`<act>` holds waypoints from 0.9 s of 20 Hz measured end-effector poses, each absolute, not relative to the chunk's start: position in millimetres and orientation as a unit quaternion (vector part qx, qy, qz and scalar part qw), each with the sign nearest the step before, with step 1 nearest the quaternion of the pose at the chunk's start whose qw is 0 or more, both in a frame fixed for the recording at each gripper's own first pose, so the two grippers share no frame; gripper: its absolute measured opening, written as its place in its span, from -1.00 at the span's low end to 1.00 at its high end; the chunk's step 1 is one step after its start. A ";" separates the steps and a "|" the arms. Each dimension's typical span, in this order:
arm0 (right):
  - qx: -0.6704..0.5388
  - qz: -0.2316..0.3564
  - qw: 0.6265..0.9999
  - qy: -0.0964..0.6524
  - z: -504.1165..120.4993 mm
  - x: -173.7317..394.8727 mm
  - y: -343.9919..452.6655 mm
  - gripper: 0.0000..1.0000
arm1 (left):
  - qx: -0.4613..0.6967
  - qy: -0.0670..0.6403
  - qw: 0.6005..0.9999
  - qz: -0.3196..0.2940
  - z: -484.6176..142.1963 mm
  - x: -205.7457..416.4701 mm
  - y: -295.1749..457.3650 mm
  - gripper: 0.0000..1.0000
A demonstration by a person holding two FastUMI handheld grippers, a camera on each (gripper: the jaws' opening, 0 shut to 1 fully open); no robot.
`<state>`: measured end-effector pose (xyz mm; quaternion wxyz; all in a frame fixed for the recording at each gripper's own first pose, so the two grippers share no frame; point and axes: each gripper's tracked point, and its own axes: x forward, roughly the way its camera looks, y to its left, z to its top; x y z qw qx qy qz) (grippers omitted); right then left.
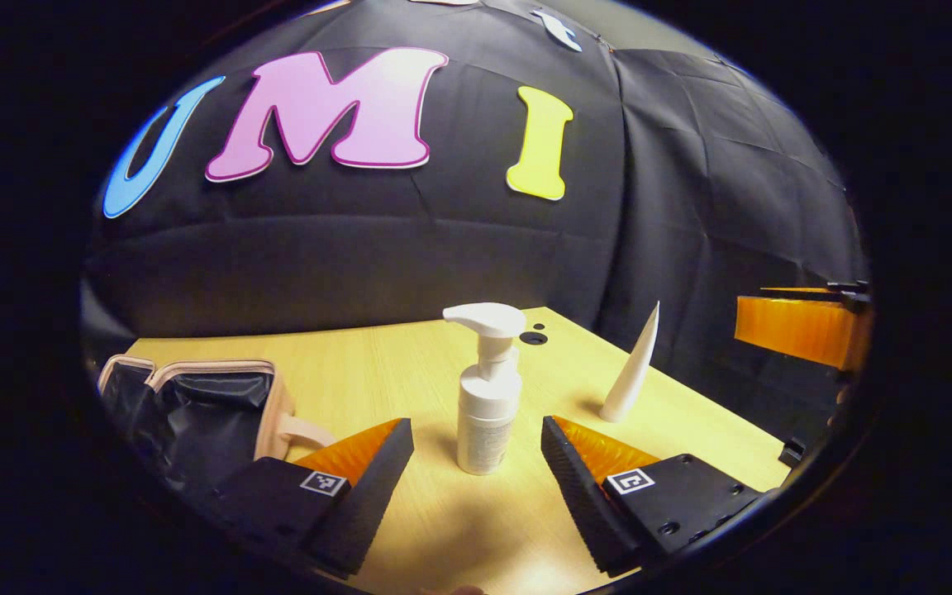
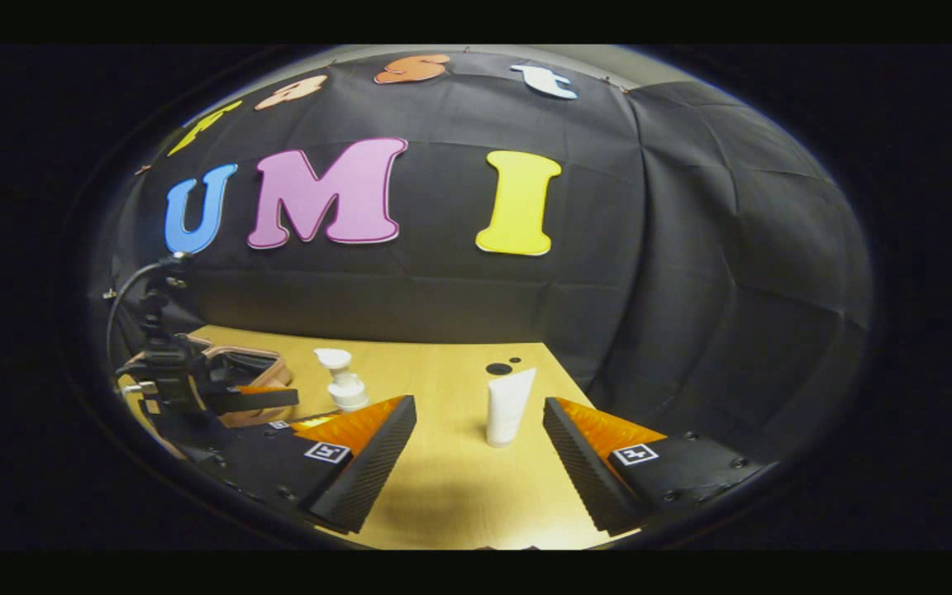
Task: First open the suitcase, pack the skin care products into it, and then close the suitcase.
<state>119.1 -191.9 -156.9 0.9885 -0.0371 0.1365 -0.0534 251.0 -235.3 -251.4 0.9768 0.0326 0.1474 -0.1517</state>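
The left hand-held gripper (image 1: 476,463) is spread wide, with the white pump bottle (image 1: 486,397) upright on the counter (image 1: 410,364) between its fingers, untouched. The right hand-held gripper (image 2: 480,459) is likewise spread, facing the upright white tube (image 2: 507,406). The suitcase (image 1: 195,409) (dark-lined) lies open at the counter's left.

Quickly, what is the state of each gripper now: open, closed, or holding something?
Left gripper: open, holding nothing; white plastic pump bottle stands between its fingers.
Right gripper: open, holding nothing; white squeeze tube stands ahead.
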 end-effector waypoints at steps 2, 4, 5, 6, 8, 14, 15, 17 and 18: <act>-0.029 -0.056 0.987 0.148 -170.1 122.7 -198.1 0.96 | 0.041 0.154 0.975 -0.152 -266.5 271.9 -248.1 0.97; -0.026 -0.054 0.985 0.164 -186.3 128.3 -201.1 0.97 | 0.043 0.159 0.975 -0.148 -277.4 289.8 -256.9 0.97; -0.029 -0.056 0.983 0.170 -193.8 132.2 -203.7 0.97 | 0.043 0.161 0.975 -0.147 -283.1 297.6 -260.7 0.97; -0.031 -0.059 0.982 0.176 -200.8 136.8 -206.9 0.97 | 0.043 0.162 0.975 -0.146 -287.6 304.6 -263.5 0.96; -0.022 -0.060 0.980 0.188 -215.0 145.2 -208.3 0.97 | 0.038 0.168 0.975 -0.144 -298.5 316.5 -267.8 0.93; -0.009 -0.078 0.976 0.205 -247.3 177.9 -225.2 0.98 | 0.029 0.169 0.977 -0.127 -303.2 330.7 -264.9 0.31; -0.008 -0.080 0.975 0.207 -252.1 184.6 -226.5 0.89 | 0.033 0.169 0.977 -0.128 -303.2 329.5 -262.5 0.29; -0.004 -0.087 0.974 0.210 -264.2 197.5 -228.4 0.97 | 0.031 0.170 0.977 -0.125 -303.6 324.3 -254.4 0.27; 0.001 -0.089 0.973 0.214 -270.7 204.3 -228.1 0.96 | 0.031 0.171 0.977 -0.122 -304.1 320.1 -248.1 0.27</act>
